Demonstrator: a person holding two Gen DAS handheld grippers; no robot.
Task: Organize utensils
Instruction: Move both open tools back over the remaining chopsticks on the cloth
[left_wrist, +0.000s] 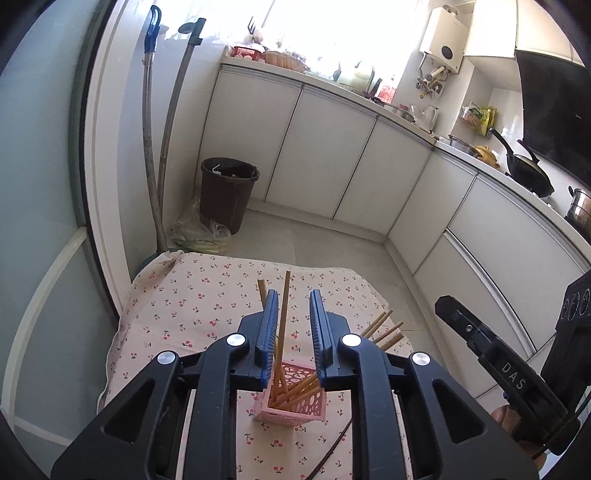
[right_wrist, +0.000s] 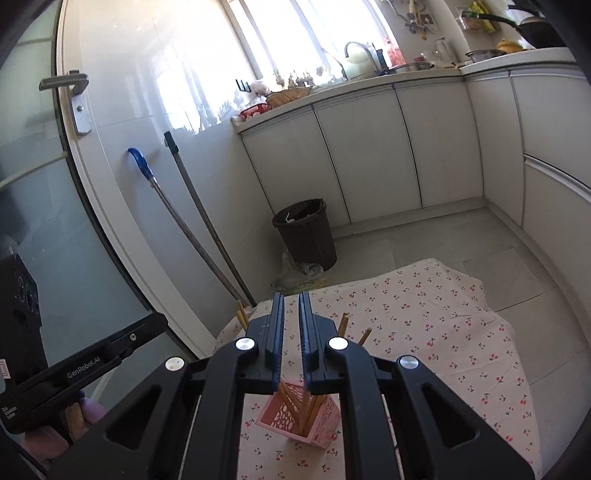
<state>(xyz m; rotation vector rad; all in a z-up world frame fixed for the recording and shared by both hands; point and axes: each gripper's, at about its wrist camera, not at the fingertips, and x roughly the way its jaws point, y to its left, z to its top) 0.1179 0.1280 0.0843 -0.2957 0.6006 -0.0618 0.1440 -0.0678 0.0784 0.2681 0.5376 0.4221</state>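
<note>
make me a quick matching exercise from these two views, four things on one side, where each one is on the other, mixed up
Things:
1. chopsticks
2. pink basket
3. brown bin
4. black wok

Places:
A. on the floor, in the corner by the cabinets
B. on the cherry-print cloth
C. on the counter at the far right
D. standing tilted inside the basket

Pairs: 1-D, 2-B, 3-A, 4-C
</note>
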